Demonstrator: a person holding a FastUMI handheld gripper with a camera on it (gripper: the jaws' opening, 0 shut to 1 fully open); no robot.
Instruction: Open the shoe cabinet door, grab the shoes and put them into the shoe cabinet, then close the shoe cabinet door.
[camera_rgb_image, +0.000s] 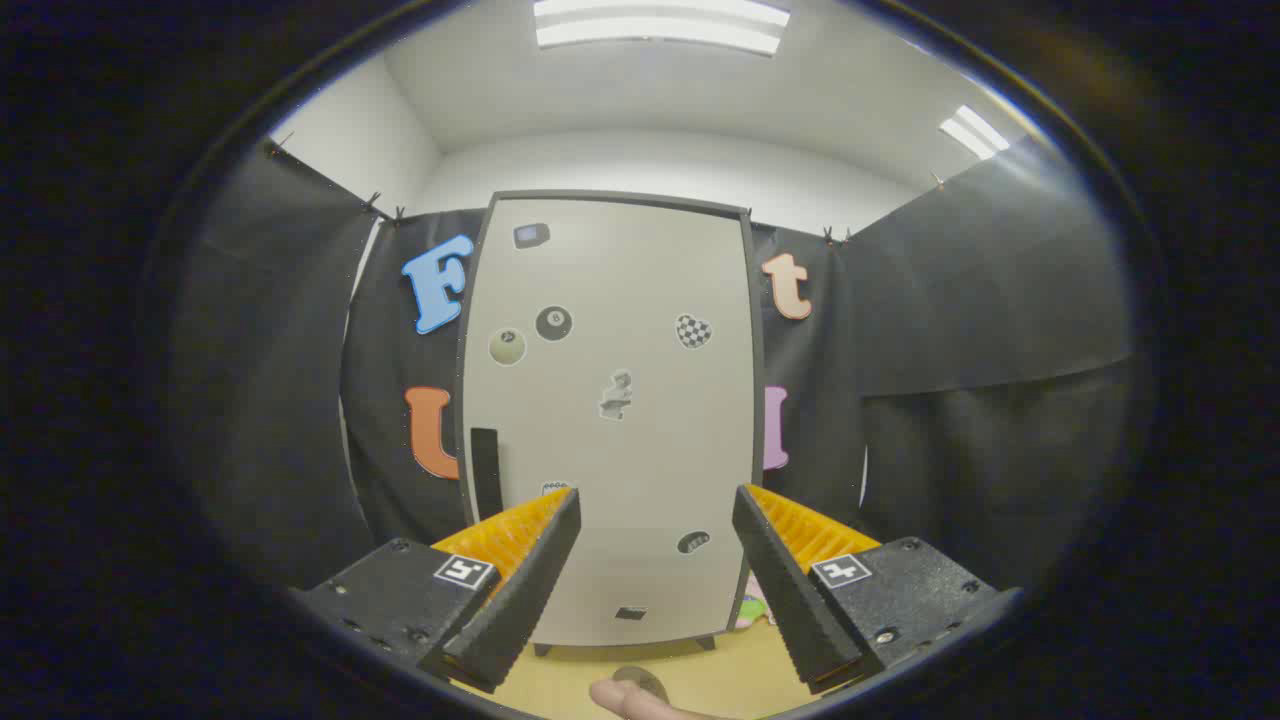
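Note:
A tall light-grey shoe cabinet (610, 420) with a dark frame stands straight ahead against the black cloth wall. Its door is closed and carries several small stickers. A black vertical handle (485, 472) sits low on the door's left side, just above my left finger. My gripper (655, 505) is open, its two black fingers (525, 575) with orange backs spread wide and nothing between them. The cabinet lies beyond the fingertips. A bit of pink and green (752, 610) peeks out by the cabinet's lower right corner, behind my right finger; I cannot tell what it is.
The cabinet stands on short legs on a wooden floor (720, 670). Part of a person's hand (630, 698) shows at the bottom, under the fingers. Black cloth walls close in on both sides.

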